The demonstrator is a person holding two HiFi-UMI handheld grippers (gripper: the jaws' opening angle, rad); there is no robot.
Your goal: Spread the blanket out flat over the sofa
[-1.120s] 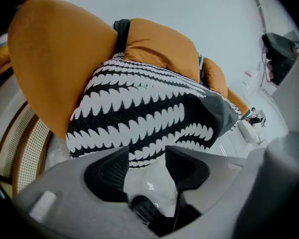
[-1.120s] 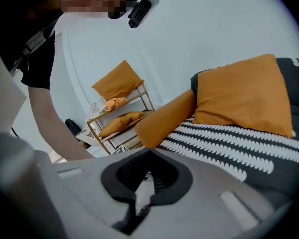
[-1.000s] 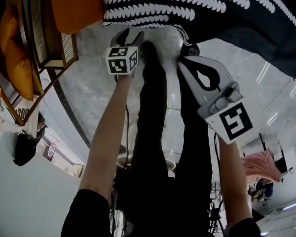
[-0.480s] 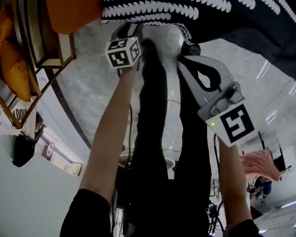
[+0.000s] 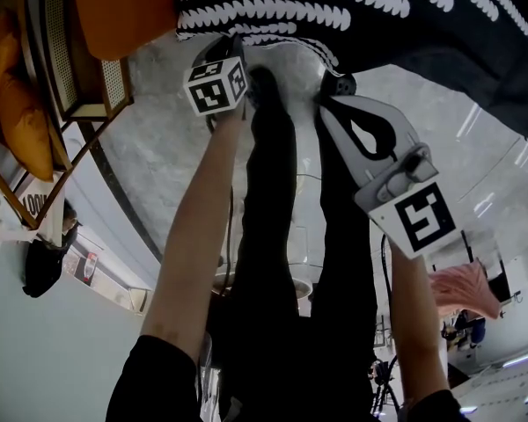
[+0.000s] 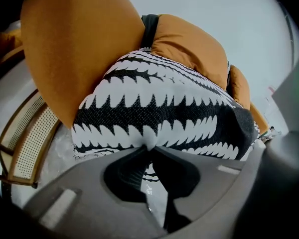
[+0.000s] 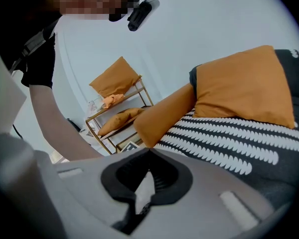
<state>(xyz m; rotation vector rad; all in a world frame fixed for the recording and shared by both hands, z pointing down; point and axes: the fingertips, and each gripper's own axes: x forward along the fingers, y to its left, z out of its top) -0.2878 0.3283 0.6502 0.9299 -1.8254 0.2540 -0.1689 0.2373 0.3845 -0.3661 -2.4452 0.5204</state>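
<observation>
L tongs (image 6: 150, 148) just closed onto blanket (image 6: 164, 106) edge; R tongs (image 7: 148, 151) shut.

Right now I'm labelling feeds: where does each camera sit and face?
Head view: on the person's head, facing steeply down at floor; forearms and legs show.
Left gripper view: on the left tongs, just closed on the blanket edge.
Right gripper view: on the shut right tongs, facing the orange cushion; an arm shows.
Shared: all three show the blanket.
</observation>
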